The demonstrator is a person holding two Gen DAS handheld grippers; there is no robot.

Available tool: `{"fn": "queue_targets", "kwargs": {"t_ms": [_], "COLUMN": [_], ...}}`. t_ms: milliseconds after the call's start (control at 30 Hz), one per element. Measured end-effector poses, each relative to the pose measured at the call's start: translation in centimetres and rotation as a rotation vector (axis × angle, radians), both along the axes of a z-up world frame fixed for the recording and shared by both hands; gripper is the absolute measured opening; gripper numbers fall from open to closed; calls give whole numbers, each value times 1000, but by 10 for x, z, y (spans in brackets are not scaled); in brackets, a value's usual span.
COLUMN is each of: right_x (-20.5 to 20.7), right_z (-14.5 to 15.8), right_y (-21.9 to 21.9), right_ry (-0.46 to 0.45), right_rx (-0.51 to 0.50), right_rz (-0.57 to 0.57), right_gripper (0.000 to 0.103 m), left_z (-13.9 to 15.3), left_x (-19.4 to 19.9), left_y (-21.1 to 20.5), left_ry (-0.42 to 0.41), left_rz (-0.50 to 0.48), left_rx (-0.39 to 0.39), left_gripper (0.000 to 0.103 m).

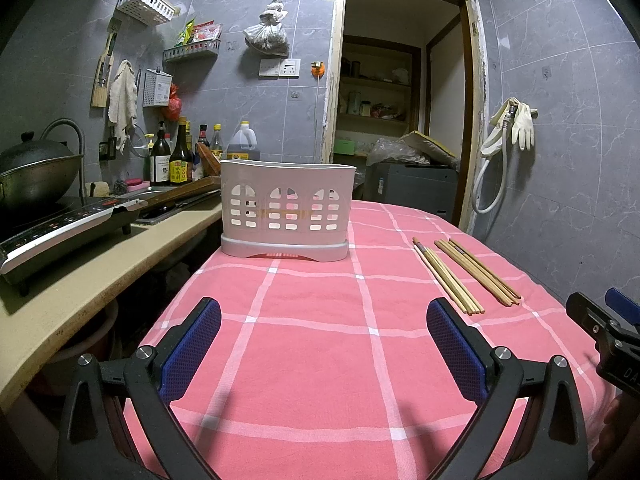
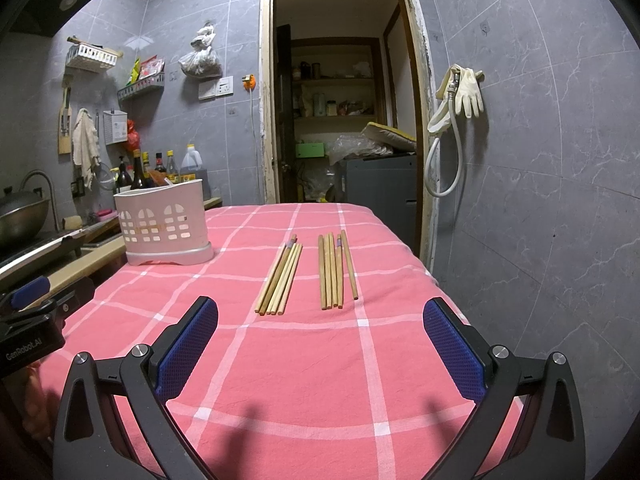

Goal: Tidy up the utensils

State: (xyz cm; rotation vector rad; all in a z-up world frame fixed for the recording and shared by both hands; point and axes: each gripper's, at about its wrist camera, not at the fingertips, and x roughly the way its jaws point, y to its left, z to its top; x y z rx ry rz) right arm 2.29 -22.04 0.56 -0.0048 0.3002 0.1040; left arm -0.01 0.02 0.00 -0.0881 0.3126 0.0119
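Note:
A white slotted utensil holder [image 1: 286,210] stands upright at the far left of the pink checked table [image 1: 312,320]; it also shows in the right wrist view [image 2: 162,222]. Two bundles of wooden chopsticks lie flat on the cloth: the left bundle [image 2: 280,276] and the right bundle [image 2: 336,270]. In the left wrist view they lie to the right, the left bundle [image 1: 446,276] and the right bundle [image 1: 478,272]. My left gripper [image 1: 324,320] is open and empty, facing the holder. My right gripper [image 2: 320,320] is open and empty, just short of the chopsticks.
A counter [image 1: 80,280] runs along the table's left side with an induction cooker [image 1: 68,228], a wok [image 1: 32,176] and sauce bottles [image 1: 176,156]. An open doorway [image 1: 404,92] lies behind the table. A tiled wall with hanging gloves [image 2: 464,88] is on the right.

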Motion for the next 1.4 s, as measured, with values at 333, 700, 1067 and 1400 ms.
{"fn": "queue_targets", "kwargs": {"t_ms": [333, 700, 1067, 1400], "right_x": [0, 1, 12, 40], "right_z": [0, 0, 18, 56], "right_y": [1, 1, -2, -15], "right_ry": [1, 2, -46, -147], "right_rx": [0, 1, -17, -49], "right_rz": [0, 0, 7, 13], "right_gripper": [103, 103, 103, 103], "left_z": [0, 0, 9, 53], "left_x": [0, 0, 9, 49], "left_y": [0, 0, -2, -15], "left_ry": [0, 0, -32, -74], "left_rz": [0, 0, 5, -12], "left_rx": [0, 0, 9, 21], "left_gripper": [101, 101, 101, 101]}}
